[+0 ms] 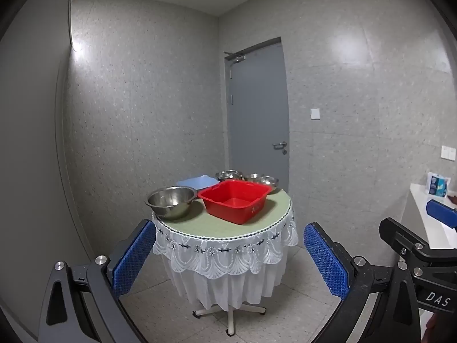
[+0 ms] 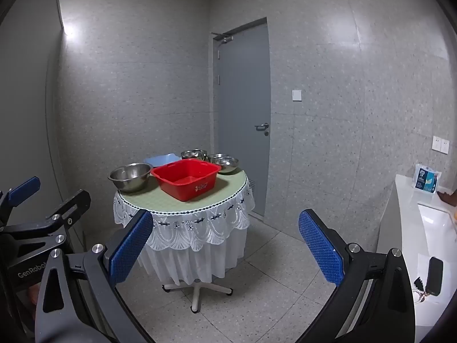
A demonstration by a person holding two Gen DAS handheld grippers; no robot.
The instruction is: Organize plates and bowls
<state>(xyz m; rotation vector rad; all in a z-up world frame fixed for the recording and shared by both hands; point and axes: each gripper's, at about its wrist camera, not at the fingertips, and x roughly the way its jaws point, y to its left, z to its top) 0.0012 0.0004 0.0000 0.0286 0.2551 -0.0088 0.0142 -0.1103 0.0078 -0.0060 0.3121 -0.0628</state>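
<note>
A small round table (image 1: 200, 223) (image 2: 160, 200) with a green top and white lace cloth stands ahead. On it sit a red plastic basin (image 1: 234, 200) (image 2: 186, 177), a large steel bowl (image 1: 171, 201) (image 2: 130, 175) at its left, a light blue plate (image 1: 197, 183) (image 2: 161, 160) behind, and three smaller steel bowls (image 1: 248, 178) (image 2: 211, 158) at the back right. My left gripper (image 1: 230, 260) is open and empty, well short of the table. My right gripper (image 2: 225, 251) is open and empty, also short of it.
A grey door (image 1: 257, 108) (image 2: 242, 114) stands behind the table. A white counter with a sink (image 2: 428, 228) and a tissue pack (image 2: 427, 181) is at the right. The floor is speckled tile. The right gripper's body shows at the left view's edge (image 1: 414, 248).
</note>
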